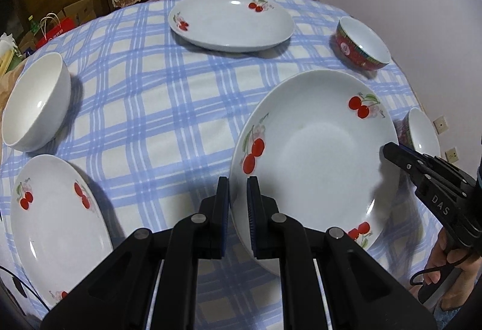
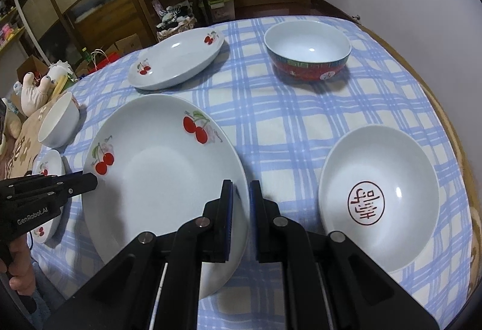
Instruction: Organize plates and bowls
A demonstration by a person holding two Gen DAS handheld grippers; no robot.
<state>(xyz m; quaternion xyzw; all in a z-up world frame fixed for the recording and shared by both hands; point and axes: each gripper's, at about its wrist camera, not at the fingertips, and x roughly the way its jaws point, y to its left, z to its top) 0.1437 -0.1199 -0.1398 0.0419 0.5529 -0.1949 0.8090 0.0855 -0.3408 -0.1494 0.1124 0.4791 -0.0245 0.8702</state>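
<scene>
Both tongs are clenched on one large cherry plate (image 1: 316,155): the left gripper (image 1: 238,194) pinches its left rim and the right gripper (image 2: 241,197) pinches its right rim, so the plate is held between the two hands. In the left wrist view the right tool's black fingertips (image 1: 394,153) come over the plate's right edge; in the right wrist view the left tool does the same at the left edge. The plate seems lifted a little above the checked tablecloth (image 1: 156,107), but I cannot tell this for sure.

I judge the task to be at an early stage. Nothing is stacked yet. A second cherry plate (image 1: 232,19) lies far on the table, well apart from the held one, and a third cherry plate (image 1: 57,221) lies near at the left. A plain white bowl (image 1: 36,101) stands at the left edge, a red-sided bowl (image 2: 307,55) at the far right, and a white bowl with a red round mark (image 2: 379,203) near at the right, just beside the held plate. All of these are left to gather into groups.
</scene>
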